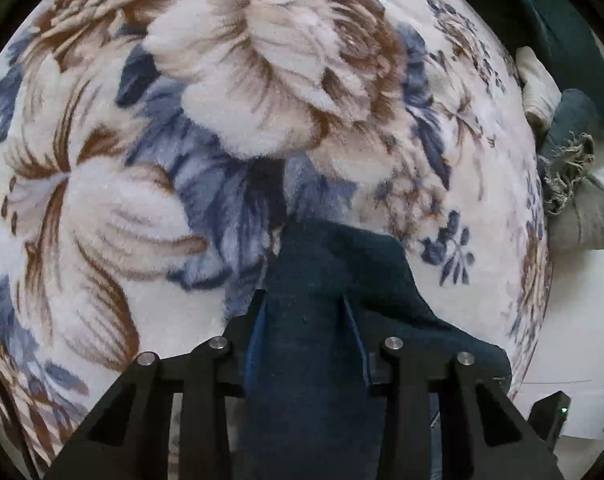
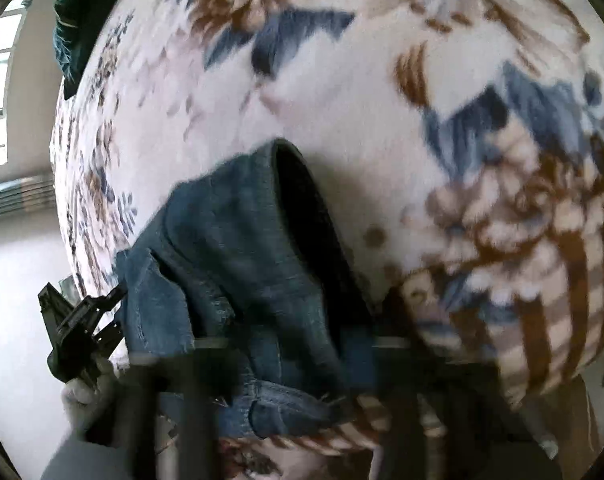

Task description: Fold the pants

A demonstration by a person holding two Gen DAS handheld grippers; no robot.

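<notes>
Your left gripper clamps the dark blue denim pants over the floral fleece blanket; your right gripper (badly blurred) grips their hem.

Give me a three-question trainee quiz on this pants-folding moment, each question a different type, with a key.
1. True or false: the left hand-held gripper is shut on the pants.
2. Multiple choice: the pants are held over a) bare wood, b) a floral blanket, c) a tiled floor.
3. Fill in: beyond the blanket's far edge, in the left wrist view, lies a frayed grey ____.

Key: 1 true; 2 b; 3 garment. The right hand-held gripper is blurred, with denim across it.
</notes>
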